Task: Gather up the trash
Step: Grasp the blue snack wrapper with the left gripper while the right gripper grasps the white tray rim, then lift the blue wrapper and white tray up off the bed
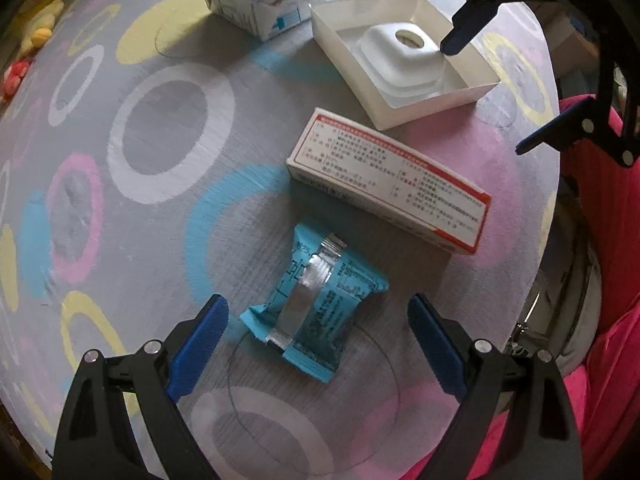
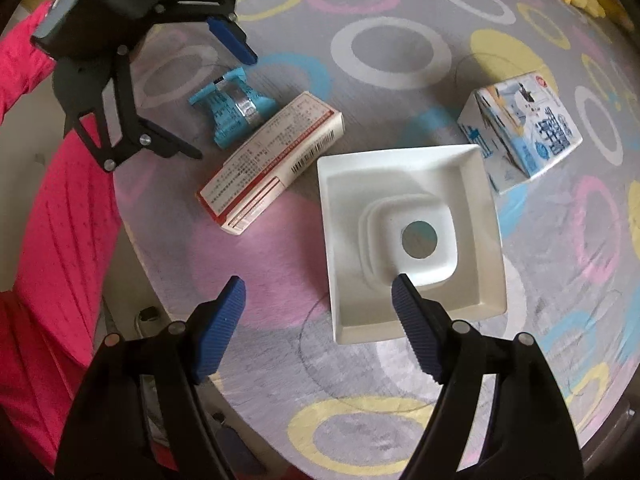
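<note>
Four pieces of trash lie on the round table [image 1: 132, 240] with its ring-patterned cloth. Treat all of them as light and easily crushed.

The blue snack wrapper [image 1: 316, 312] is crumpled foil-lined film with a silver seam strip — soft, slippery and likely empty. It sits near the table's near edge, directly between the spread fingers of your left gripper [image 1: 318, 344], which is released and not touching it. Pinch it across its bunched middle, not a loose corner.

Just beyond it lies the red-and-white carton [image 1: 388, 184], flat and printed with small text. Grip it across its narrow width.

The white tray box [image 2: 408, 236] is thin open card holding a moulded insert with a round hole. Your right gripper [image 2: 320, 300] is unclenched and straddles the tray's near-left corner — one finger over the insert, the other outside the wall. Close on the wall gently; it will likely flex.

The blue-and-white milk carton [image 2: 520, 132] lies tipped at the far side, well apart.
</note>
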### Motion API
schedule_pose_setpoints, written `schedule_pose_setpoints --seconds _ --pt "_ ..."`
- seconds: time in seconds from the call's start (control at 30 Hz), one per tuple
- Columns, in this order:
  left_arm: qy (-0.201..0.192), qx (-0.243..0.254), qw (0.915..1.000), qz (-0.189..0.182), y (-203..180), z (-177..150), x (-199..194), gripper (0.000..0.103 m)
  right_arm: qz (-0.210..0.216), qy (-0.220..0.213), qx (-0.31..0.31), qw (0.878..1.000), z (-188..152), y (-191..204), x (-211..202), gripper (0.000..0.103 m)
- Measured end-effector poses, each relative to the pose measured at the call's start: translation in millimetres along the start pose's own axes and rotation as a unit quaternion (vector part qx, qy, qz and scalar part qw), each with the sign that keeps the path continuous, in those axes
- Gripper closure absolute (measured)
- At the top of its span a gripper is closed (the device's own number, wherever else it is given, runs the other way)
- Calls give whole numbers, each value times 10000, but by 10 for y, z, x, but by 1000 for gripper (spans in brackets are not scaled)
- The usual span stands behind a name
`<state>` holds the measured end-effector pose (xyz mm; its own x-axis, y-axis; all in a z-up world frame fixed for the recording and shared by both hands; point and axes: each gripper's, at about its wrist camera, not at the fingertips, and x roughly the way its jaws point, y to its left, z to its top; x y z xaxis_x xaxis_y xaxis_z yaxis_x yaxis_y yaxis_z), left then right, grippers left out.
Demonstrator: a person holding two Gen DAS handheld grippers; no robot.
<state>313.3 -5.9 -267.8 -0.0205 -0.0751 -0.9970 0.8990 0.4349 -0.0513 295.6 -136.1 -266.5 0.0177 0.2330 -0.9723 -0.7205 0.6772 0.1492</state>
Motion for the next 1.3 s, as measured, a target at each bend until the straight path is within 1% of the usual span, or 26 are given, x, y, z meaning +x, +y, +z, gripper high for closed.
schedule_pose_setpoints --seconds 0.07,0.13,0.17,0.3,0.33,0.37,0.4,0.43,0.47,0.5,0.53,0.57,0.63,0.7,0.83,0.87,0.9,1.03,1.07,1.1,1.13,1.17,1.23,1.27,1.3 --pt "30 6 10000 -5 10 20 57 14 72 -23 56 10000 15 -25 -8 29" --pt "9 22 10000 -1 9 17 78 14 118 -81 89 9999 18 -43 -41 38" --pt "-13 0 10000 -16 14 17 77 14 142 -83 80 9998 17 -44 -60 39" --pt "-45 -67 10000 -55 72 21 65 16 212 -26 46 9998 18 -14 -50 40" --pt "-37 -87 9999 -54 80 23 69 16 188 34 14 9998 6 2 -23 40" --pt "-35 -84 9999 -49 75 24 67 17 119 91 -14 9999 4 19 19 42" --pt "-41 -77 10000 -47 77 27 64 19 124 127 -13 9998 18 21 55 49" --pt "-60 -68 10000 -37 77 28 57 22 160 161 14 9997 25 15 93 51" --pt "-69 -70 9999 -26 61 28 59 24 161 178 53 9997 37 1 130 55" --pt "-84 -80 9999 -22 60 31 51 29 146 190 77 9997 39 -7 151 60" --pt "-103 -83 9999 -2 45 33 44 33 113 204 81 9997 49 -7 178 62" --pt "-111 -90 9999 5 22 15 66 34 52 187 65 9998 54 -1 185 64" --pt "-146 -131 9998 30 18 11 47 43 -25 158 110 9998 51 -3 181 70" --pt "-185 -224 9995 81 21 -2 33 47 -87 152 209 9996 50 -21 177 85" --pt "-231 -563 9979 240 6 -3 25 54 -337 92 435 9984 67 -24 144 92" --pt "-241 -668 9970 295 -6 -2 22 55 -406 76 487 9980 69 -11 147 95" --pt "-246 -751 9962 370 -66 32 -22 56 -474 52 564 9973 69 -8 146 97" --pt "-313 -1386 9882 575 -151 -7 -89 61 -558 -150 1081 9925 42 1 109 97" --pt "-330 -1589 9849 602 -149 -20 -106 61 -507 -212 1177 9915 34 12 87 98" --pt "-319 -1765 9819 612 -139 -37 -116 63 -541 -265 1233 9905 32 21 65 99" --pt "-292 -2096 9757 572 -100 -64 -127 64 -599 -360 1294 9891 24 52 27 100" --pt "-299 -2258 9724 513 -64 -85 -132 66 -624 -390 1335 9883 32 72 3 100" --pt "-337 -2507 9661 513 -21 -124 -160 70 -649 -476 1511 9852 15 88 -45 100" --pt "-364 -2606 9633 529 4 -144 -178 71 -639 -531 1627 9832 3 86 -74 101" --pt "-362 -2706 9609 465 30 -165 -191 71 -637 -570 1746 9809 -13 82 -101 101"
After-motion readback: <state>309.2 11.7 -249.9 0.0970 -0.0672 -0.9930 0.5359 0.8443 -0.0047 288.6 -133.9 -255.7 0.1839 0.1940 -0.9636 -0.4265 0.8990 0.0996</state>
